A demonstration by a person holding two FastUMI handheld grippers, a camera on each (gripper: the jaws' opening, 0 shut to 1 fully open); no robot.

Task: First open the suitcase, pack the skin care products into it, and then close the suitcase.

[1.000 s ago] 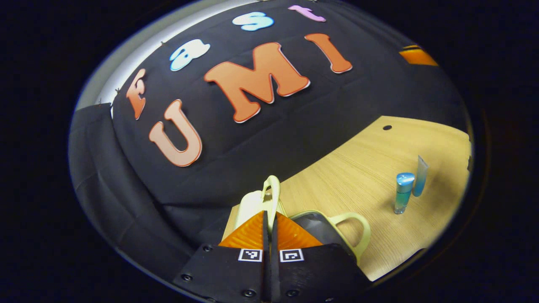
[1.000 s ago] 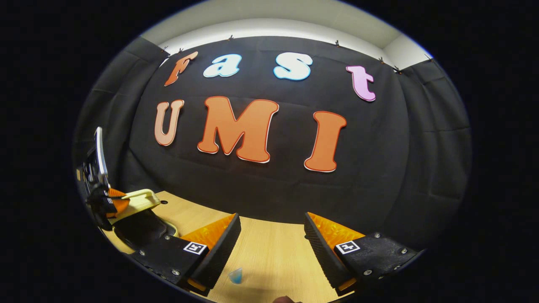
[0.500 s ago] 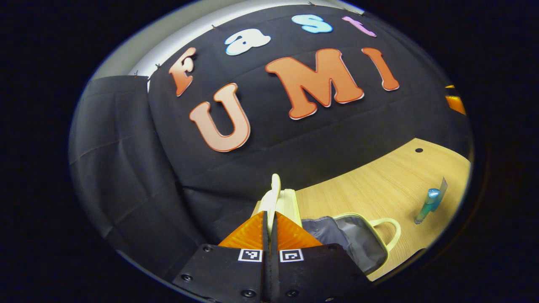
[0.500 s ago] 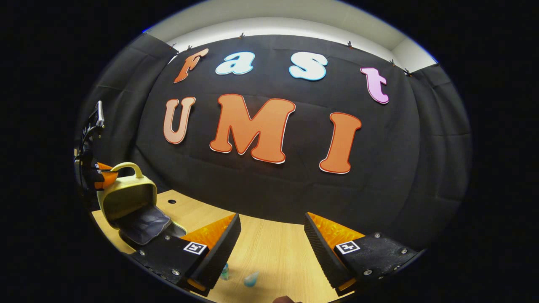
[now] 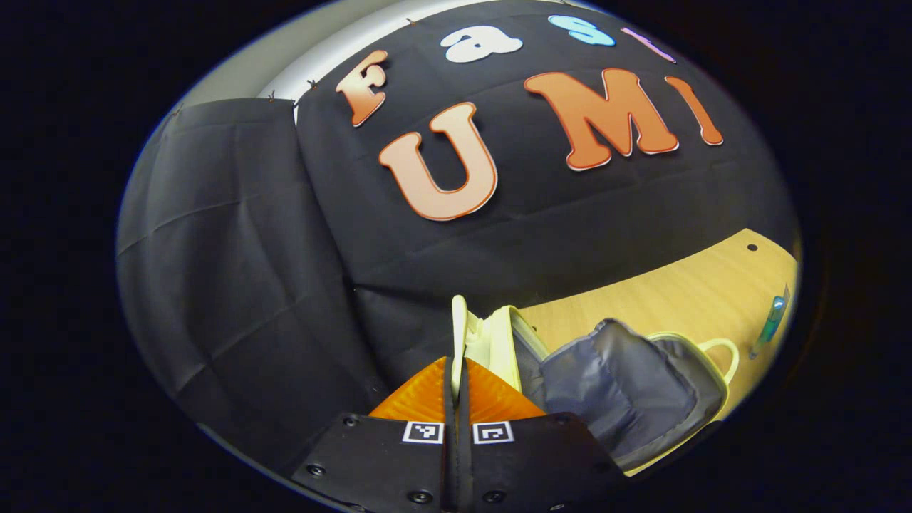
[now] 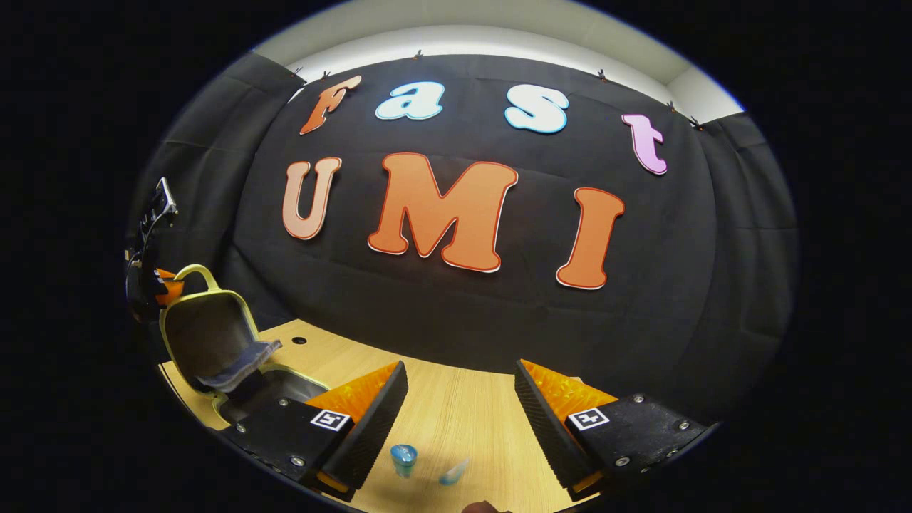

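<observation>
We have the suitcase (image 6: 214, 342) open: our left gripper (image 5: 456, 370) pinches the lid's handle (image 5: 459, 328), jaws pressed together on it, lid raised nearly upright over the grey-lined base. Our right gripper (image 6: 459, 399) hovers with jaws spread, holding nothing, just beyond the suitcase. The two skin care products (image 6: 403, 457) stand on the table (image 6: 456, 413) to the suitcase's right, unpacked; packing and closing remain.

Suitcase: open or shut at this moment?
Open. The suitcase lid stands raised over the base, held up by the left gripper; the grey lining shows.
</observation>
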